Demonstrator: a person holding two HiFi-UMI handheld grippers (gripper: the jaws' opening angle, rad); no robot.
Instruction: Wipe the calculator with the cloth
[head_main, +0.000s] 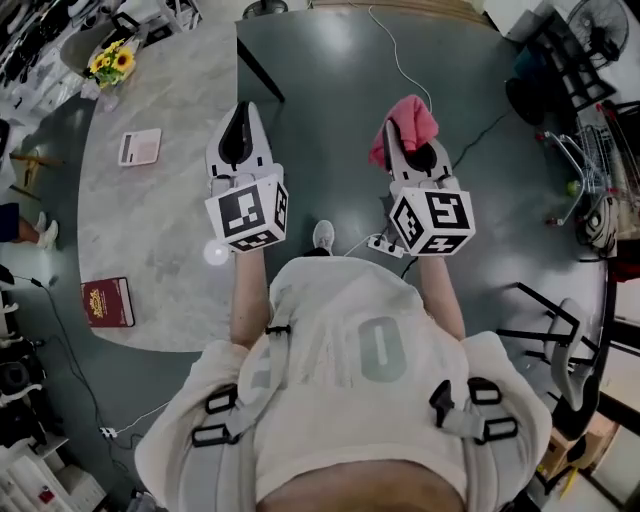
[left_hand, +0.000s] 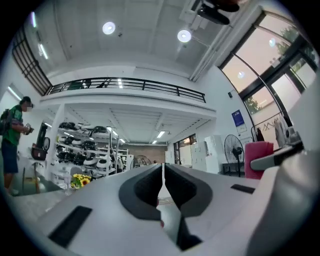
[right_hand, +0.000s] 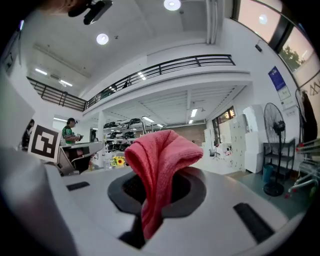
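Up at the upper left of the head view, the calculator (head_main: 139, 146) lies flat on the marble table (head_main: 170, 235), well apart from both grippers, so bring your right gripper (right_hand: 159, 187), clamped on the pink cloth (right_hand: 159, 150), over it, keeping the empty, pinched-together left gripper (left_hand: 163, 175) ready to steady it.

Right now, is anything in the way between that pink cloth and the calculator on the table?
Only the person's own left gripper: in the head view it hangs shut and empty between the cloth, clamped in the right gripper, and the calculator. Nothing on the table lies between them.
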